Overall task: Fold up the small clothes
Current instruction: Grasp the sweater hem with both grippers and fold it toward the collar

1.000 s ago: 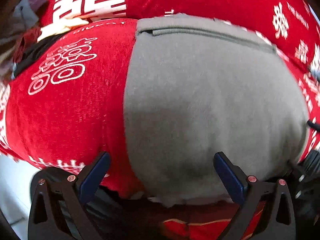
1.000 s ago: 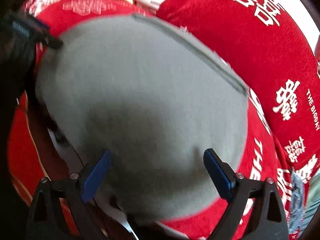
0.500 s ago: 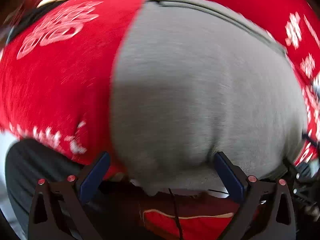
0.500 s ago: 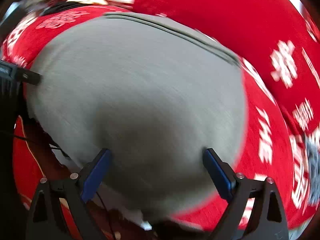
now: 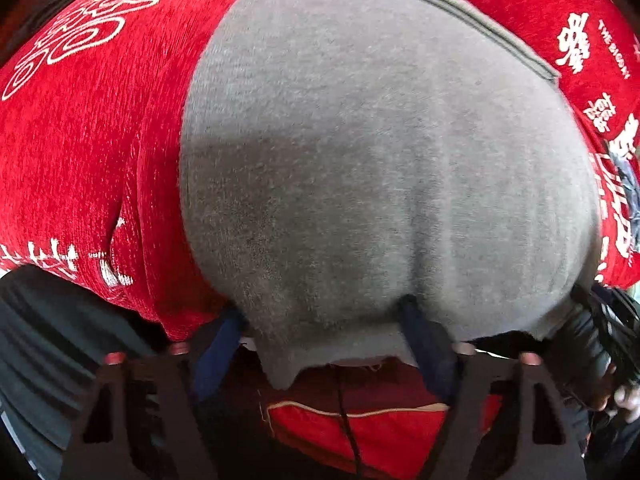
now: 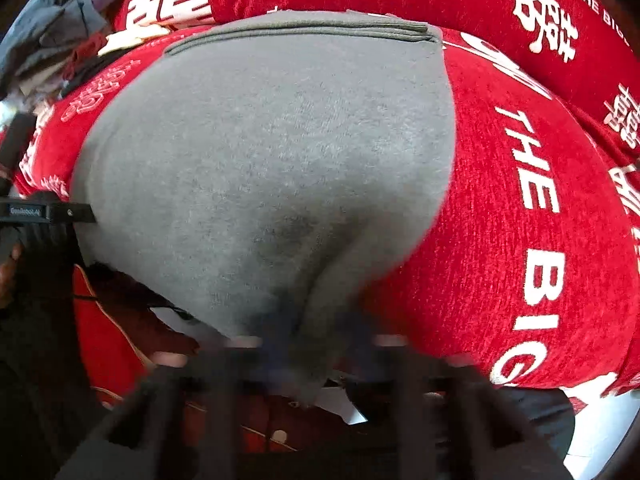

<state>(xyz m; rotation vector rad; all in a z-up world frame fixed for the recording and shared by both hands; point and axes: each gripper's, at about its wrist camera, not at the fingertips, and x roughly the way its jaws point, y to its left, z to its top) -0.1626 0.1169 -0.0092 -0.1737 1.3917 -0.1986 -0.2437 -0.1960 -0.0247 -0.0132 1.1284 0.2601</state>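
Your left gripper (image 5: 326, 336) jaws are closing around the near hem of the grey fleece garment (image 5: 380, 168) lying flat on the red patterned blanket (image 5: 80, 140). Your right gripper (image 6: 316, 344), also closing, pinches that hem into a bunched fold.

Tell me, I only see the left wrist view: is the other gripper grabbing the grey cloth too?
Observer: Yes. In the right wrist view, the right gripper is closing on a pinched-up fold at the near edge of the grey garment.
Operator: Is there anything else to fold?
Observer: A heap of dark clothes sits at the far left, beyond the garment, on the red cover.
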